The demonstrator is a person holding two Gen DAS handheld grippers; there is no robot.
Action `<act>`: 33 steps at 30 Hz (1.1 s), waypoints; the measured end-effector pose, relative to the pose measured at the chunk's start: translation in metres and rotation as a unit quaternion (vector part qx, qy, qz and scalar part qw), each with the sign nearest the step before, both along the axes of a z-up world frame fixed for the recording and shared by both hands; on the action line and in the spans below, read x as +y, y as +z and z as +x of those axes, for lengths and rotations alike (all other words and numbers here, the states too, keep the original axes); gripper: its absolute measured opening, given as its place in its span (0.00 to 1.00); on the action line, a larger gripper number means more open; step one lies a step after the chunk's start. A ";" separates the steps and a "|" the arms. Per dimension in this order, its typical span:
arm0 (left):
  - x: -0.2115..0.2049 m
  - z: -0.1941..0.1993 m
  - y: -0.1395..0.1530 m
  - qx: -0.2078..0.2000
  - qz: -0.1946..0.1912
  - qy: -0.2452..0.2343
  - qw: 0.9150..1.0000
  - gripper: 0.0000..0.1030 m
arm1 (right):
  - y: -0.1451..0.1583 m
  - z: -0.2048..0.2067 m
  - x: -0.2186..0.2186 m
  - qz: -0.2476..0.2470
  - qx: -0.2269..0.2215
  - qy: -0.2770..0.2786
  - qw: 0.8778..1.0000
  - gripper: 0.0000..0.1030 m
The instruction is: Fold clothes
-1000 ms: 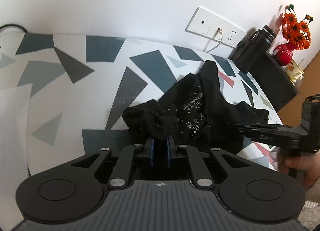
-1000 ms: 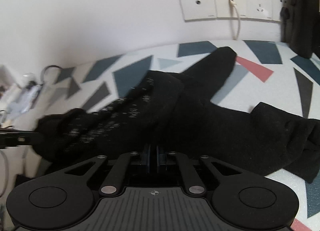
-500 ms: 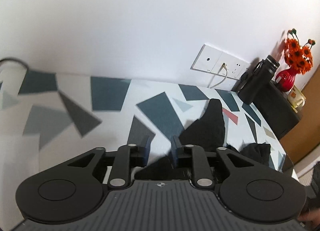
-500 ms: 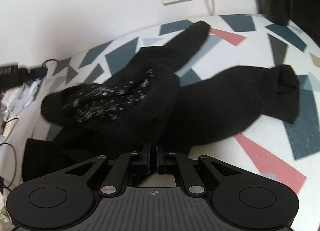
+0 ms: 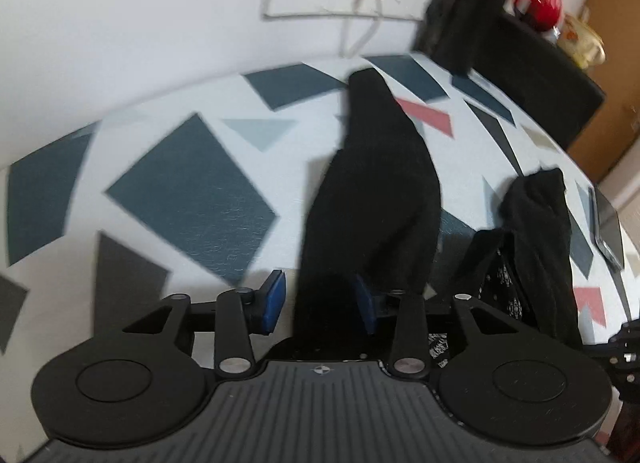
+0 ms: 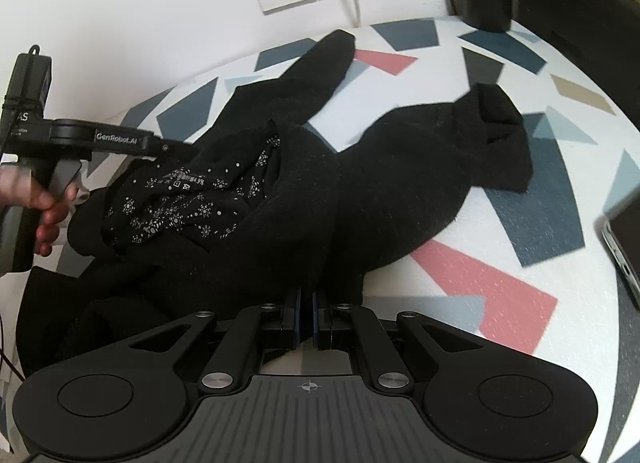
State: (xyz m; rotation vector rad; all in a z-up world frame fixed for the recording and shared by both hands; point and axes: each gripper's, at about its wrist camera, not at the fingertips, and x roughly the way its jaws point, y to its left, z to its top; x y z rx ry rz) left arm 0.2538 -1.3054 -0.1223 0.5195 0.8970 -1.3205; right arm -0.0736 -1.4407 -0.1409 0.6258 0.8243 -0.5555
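While the black garment (image 6: 304, 183) lies heaped on the patterned counter (image 6: 500, 303), one sleeve (image 5: 372, 191) runs straight away from the left tool (image 5: 320, 297) toward the wall, its long axis nearly in line with that tool's own forward direction. The other sleeve (image 6: 472, 151) stretches out to the right, its cuff bunched near a laptop (image 6: 624, 247) at the counter's edge. The body of the garment, with its speckled lining (image 6: 188, 203) turned outward, sits between the two tools, slightly nearer the left one.

The left tool stands wide open, its blue pads (image 5: 274, 299) well apart, and the near end of the far-pointing sleeve lies in the gap; the right pad is partly covered by cloth, so whether either pad already touches the fabric is hard to tell through the motion blur. The right tool (image 6: 306, 317) has its jaws drawn nearly together at the garment's near edge. Dark cloth seems to sit just at the pad tips, yet the thin slit between them looks bare, so I cannot tell whether it grips anything.

The coming move likely turns on the left tool closing on that sleeve, since it is the nearer one and already aligned with it.
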 end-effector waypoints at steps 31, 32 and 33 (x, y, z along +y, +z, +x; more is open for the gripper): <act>0.325 0.020 0.047 -0.038 -0.039 0.370 0.927 0.24 | 0.024 0.060 -0.042 -0.054 -0.035 0.060 0.996 0.30; 0.319 0.014 0.051 -0.039 -0.048 0.349 0.935 0.29 | 0.024 0.060 -0.046 -0.056 -0.032 0.056 0.996 0.31; 0.312 0.008 0.054 -0.035 -0.057 0.324 0.944 0.38 | 0.023 0.062 -0.051 -0.054 -0.031 0.052 0.997 0.31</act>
